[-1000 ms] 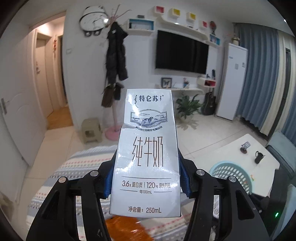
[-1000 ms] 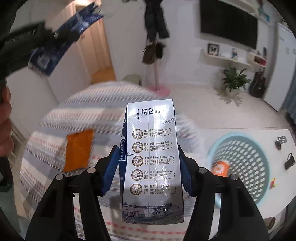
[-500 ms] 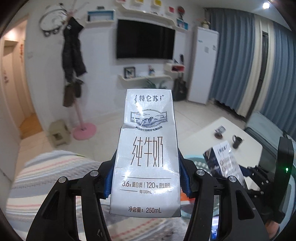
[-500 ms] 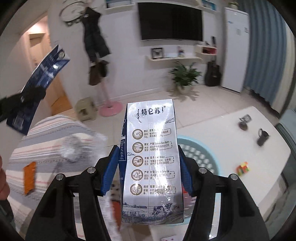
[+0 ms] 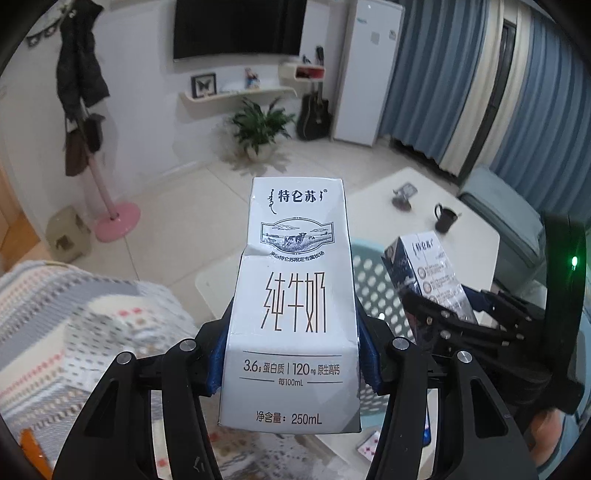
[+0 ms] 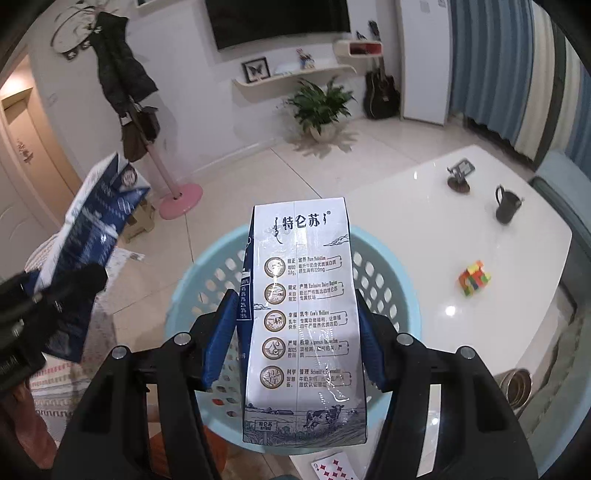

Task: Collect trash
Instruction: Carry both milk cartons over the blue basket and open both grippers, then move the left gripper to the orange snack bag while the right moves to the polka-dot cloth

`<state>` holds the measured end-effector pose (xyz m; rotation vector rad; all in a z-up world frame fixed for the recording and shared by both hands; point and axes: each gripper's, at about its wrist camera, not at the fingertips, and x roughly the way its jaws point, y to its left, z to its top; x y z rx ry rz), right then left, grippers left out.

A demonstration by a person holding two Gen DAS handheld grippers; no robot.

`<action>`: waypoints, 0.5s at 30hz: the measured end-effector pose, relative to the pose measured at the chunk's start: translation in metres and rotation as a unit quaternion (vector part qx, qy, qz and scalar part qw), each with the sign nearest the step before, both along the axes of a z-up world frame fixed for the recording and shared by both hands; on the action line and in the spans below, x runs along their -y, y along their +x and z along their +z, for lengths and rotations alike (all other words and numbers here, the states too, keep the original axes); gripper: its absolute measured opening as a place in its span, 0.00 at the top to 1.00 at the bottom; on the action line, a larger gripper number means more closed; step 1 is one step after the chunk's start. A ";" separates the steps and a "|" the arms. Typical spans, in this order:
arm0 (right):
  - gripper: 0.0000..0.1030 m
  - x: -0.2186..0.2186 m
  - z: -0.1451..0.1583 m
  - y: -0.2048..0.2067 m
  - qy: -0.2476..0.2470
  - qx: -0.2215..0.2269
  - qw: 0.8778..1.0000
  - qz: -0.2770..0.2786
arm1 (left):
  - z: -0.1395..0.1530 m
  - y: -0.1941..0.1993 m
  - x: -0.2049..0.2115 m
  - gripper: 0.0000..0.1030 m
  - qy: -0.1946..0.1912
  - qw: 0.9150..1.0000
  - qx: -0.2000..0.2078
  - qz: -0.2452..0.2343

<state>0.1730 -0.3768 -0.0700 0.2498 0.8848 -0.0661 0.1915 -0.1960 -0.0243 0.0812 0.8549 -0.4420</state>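
Left wrist view shows the left gripper [image 5: 291,354] closed on a white milk carton [image 5: 293,306], which stands upright between its blue pads, above the edge of a white table [image 5: 476,236]. To the right, the right gripper [image 5: 448,310] holds a second milk carton [image 5: 430,273] over a light blue perforated basket [image 5: 373,291]. A dark mug [image 5: 445,218] stands farther on the table. At the left lies a striped patterned cover [image 5: 85,325].

In the right wrist view, the right gripper [image 6: 295,343] clamps the second milk carton [image 6: 304,314] directly above the basket [image 6: 399,291], which stands at the table [image 6: 424,229] edge. A colourful cube [image 6: 474,278] and the mug [image 6: 506,205] rest on the glossy table top, well apart. The room has a pale tiled floor [image 6: 236,177], a wall television [image 6: 277,20], a potted plant [image 6: 321,105], a guitar [image 6: 382,94], a coat stand [image 6: 147,122] and blue curtains [image 6: 517,77].
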 end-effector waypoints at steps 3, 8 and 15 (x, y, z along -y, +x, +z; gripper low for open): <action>0.45 0.007 -0.013 0.002 0.008 -0.014 1.000 -0.011 | -0.013 0.001 0.006 0.47 0.006 1.000 -0.011 -0.010; 0.44 0.016 -0.024 0.005 0.034 -0.029 0.999 -0.022 | -0.019 0.000 0.007 0.34 0.002 1.000 -0.015 -0.013; 0.37 0.018 -0.015 0.000 0.038 -0.014 0.999 -0.026 | -0.005 -0.008 -0.005 0.31 -0.011 1.000 -0.003 -0.015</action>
